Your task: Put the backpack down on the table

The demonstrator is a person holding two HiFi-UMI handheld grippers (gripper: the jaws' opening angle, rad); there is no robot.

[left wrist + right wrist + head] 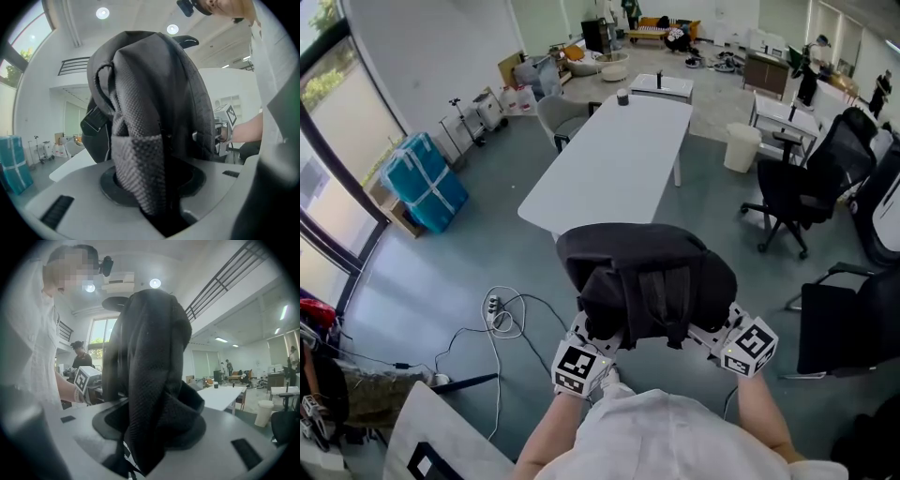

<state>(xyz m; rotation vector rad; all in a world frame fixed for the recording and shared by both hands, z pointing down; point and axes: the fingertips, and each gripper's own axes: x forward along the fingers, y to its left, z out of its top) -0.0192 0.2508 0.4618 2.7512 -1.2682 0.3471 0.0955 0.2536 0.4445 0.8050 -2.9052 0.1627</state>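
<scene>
Quick count, approx: 1 backpack (647,272), 2 tools, i.e. left tool (591,345) + right tool (712,339). 1 long white counter (609,159) w/ 1 dark cup (622,97) on it. 1 grey chair (561,114), at least 3 black office chairs (795,192), 1 white bin (741,147), 1 blue wrapped bundle (425,181), 1 power strip (494,307) on the floor.

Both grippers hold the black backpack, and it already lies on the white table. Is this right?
No: the left gripper and right gripper hold the black backpack in the air, short of the white table; the right gripper view shows it.
</scene>
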